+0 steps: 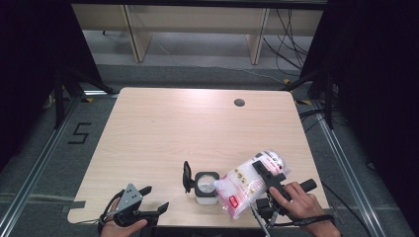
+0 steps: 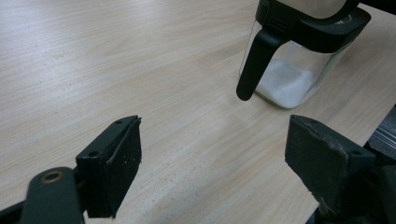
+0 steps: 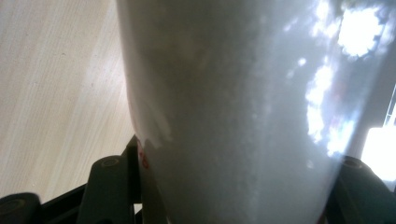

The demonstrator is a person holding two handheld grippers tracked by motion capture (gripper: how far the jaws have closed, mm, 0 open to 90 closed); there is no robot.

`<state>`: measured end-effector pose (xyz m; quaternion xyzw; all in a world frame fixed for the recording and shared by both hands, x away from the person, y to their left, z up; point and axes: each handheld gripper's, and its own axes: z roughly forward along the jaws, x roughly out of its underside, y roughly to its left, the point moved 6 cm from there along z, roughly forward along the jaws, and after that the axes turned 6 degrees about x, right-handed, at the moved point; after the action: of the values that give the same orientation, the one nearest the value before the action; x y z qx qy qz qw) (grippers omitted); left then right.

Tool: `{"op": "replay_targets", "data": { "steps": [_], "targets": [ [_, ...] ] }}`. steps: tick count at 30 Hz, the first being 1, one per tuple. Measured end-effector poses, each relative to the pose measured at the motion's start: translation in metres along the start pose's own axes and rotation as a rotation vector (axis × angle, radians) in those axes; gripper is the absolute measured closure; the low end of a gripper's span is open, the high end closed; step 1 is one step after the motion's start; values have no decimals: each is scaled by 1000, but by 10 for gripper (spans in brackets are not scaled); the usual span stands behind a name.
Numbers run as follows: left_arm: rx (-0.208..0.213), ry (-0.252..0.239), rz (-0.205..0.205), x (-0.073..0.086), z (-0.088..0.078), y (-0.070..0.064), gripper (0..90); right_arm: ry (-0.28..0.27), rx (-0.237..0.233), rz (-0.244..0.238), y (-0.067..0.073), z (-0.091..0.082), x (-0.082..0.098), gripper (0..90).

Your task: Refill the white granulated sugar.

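In the lower middle of the high view, a clear jar [image 1: 206, 189] with a black rim and raised lid stands on the worktop [image 1: 163, 133], white powder at its bottom. The right gripper [image 1: 264, 173] clamps a plastic bag [image 1: 247, 185] of white powder, tilted with its lower end at the jar's mouth. The left gripper view shows the jar's handle and powder layer [image 2: 289, 84]; the left gripper [image 2: 212, 154] has its jaws open and empty.
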<state>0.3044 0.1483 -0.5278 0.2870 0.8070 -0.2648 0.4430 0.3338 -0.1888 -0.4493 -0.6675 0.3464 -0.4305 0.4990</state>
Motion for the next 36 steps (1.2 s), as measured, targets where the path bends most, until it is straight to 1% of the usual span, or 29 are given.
{"op": "replay_targets", "data": {
  "steps": [1,2,3,4,5,6,7,8,9,10,11,12,13,14,15,16,18,19,21,22,24,25,28,29,31,32,34,35,36],
  "targets": [
    [6,6,3,1,0,0,182,2,-1,-1,0,0,0,422],
    [6,6,3,1,0,0,182,-7,7,-18,-2,0,0,422],
    [6,5,3,1,0,0,182,-8,10,-22,-3,1,0,422],
    [2,5,4,0,0,0,182,-3,6,-11,-2,0,0,422],
    [-1,-5,-10,0,0,-1,182,4,2,-4,-1,0,1,422],
    [-2,6,4,0,0,0,182,3,1,0,-2,-1,1,422],
    [1,-5,-9,0,0,-1,182,3,1,0,-2,0,1,422],
    [4,-3,-6,1,0,-1,182,2,4,-10,-2,0,1,422],
    [0,14,16,1,-1,1,182,5,3,-5,-2,0,1,422],
    [-5,8,4,0,-1,1,182,-3,6,-7,-2,0,0,422],
    [-4,8,7,0,-1,1,182,5,0,5,-1,-1,1,422],
    [-3,6,4,0,-1,0,182,7,-6,-2,-1,-1,0,422],
    [-3,7,3,1,-1,0,182,13,-12,13,1,-1,1,422],
    [-2,-1,-4,0,-1,0,182,8,-5,-8,-1,-1,0,423],
    [-4,6,1,0,-1,2,182,18,-13,-13,-1,-1,0,422],
    [-5,-1,-8,0,0,1,181,6,-5,-8,-1,-1,0,422],
    [3,-7,-4,0,1,0,182,2,0,-6,-1,0,0,422],
    [6,-4,6,0,1,0,182,4,0,-11,0,0,0,422],
    [3,6,1,0,0,1,182,-8,8,-36,-2,0,0,423],
    [0,2,-3,0,0,1,182,9,-3,-13,1,-1,1,423],
    [-6,9,1,1,-1,1,182,7,-3,-16,1,0,1,423],
    [-3,6,1,1,-1,1,182,-8,9,-37,-2,1,0,423],
    [-4,-2,-3,0,0,1,182,14,-11,5,1,-1,1,423],
    [-5,6,2,1,-1,1,182,13,-11,8,1,-1,1,423],
    [0,13,15,1,-1,1,182,13,-11,4,1,-1,1,423],
    [-3,7,2,1,-1,1,182,7,-5,-19,-1,-1,0,423],
    [-2,-2,-5,0,-1,1,182,5,1,-17,-1,0,0,423],
    [-7,7,1,1,-2,1,182,4,1,-17,0,0,1,423],
    [-4,12,17,1,-2,1,182,4,2,-16,0,0,0,423]
  ]
}}
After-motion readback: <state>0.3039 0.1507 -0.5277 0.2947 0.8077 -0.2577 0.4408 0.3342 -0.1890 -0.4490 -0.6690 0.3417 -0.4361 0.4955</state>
